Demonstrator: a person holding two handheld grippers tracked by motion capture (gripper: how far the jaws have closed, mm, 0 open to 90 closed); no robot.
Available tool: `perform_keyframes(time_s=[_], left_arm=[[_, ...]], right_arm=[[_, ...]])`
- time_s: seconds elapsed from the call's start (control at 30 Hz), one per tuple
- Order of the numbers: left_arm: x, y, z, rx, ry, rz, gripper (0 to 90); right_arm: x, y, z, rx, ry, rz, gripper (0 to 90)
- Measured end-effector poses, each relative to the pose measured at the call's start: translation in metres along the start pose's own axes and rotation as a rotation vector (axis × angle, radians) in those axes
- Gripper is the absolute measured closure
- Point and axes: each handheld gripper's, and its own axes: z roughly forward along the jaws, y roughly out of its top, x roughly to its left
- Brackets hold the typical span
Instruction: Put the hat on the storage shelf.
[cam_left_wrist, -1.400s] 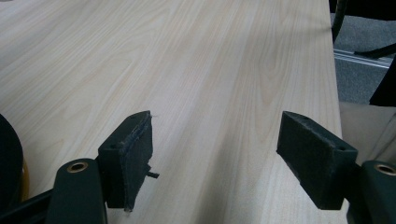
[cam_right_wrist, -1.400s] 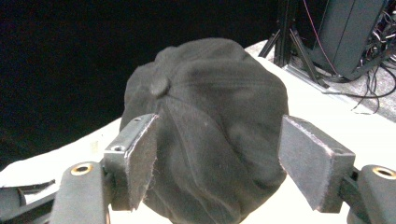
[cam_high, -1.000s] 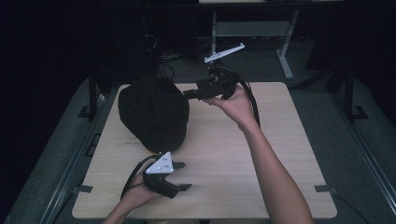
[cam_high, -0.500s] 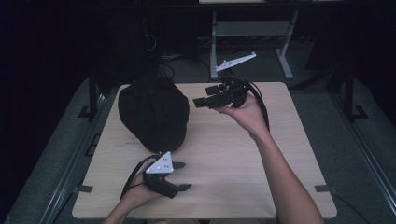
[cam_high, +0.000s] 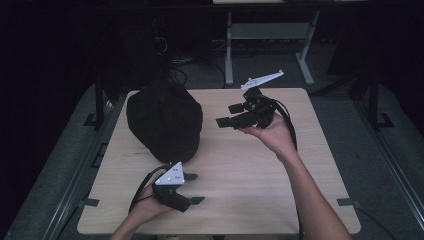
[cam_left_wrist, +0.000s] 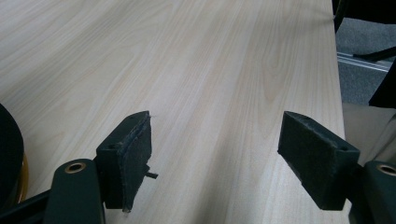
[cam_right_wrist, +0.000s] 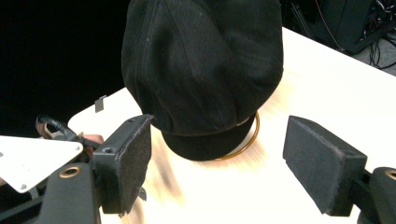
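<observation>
A black flat cap (cam_high: 162, 120) lies on the left half of the pale wooden table (cam_high: 250, 170). In the right gripper view the cap (cam_right_wrist: 205, 70) sits on a thin gold ring (cam_right_wrist: 252, 135) that peeks out at its brim. My right gripper (cam_high: 227, 115) hovers open just right of the cap, pointing at it, nothing between its pads (cam_right_wrist: 217, 140). My left gripper (cam_high: 195, 188) rests open near the front edge, below the cap, pointing right over bare wood (cam_left_wrist: 217, 140). The cap's edge (cam_left_wrist: 9, 154) is at the far left of that view.
A white metal desk frame (cam_high: 230, 55) stands on the floor behind the table. Cables trail from both grippers. Dark rails run along the table's left side (cam_high: 95, 150). The left gripper's grey plate (cam_right_wrist: 32, 158) is at the left of the right gripper view.
My right gripper has drawn back from the cap's top, moving right and lower, and now hangs apart from it. The left gripper and the cap have stayed put.
</observation>
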Motion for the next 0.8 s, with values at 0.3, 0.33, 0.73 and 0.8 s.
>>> perform_keyframes(time_s=[0.3,0.33,0.73,0.8], left_arm=[[0.001,-0.001,-0.001,0.003,0.007,0.003,25.3],[0.001,-0.001,-0.001,0.003,0.006,0.004,25.3],[0.001,-0.001,0.0,0.003,0.004,-0.003,25.3],[0.001,-0.001,0.0,0.007,0.001,-0.002,25.2]], right_arm=[[-0.004,-0.022,-0.009,-0.003,0.002,0.023,23.2],[-0.005,-0.024,-0.01,-0.003,0.0,0.022,23.2],[-0.012,-0.057,-0.02,-0.015,0.0,0.062,23.3],[-0.014,-0.062,-0.023,-0.014,-0.002,0.074,23.2]])
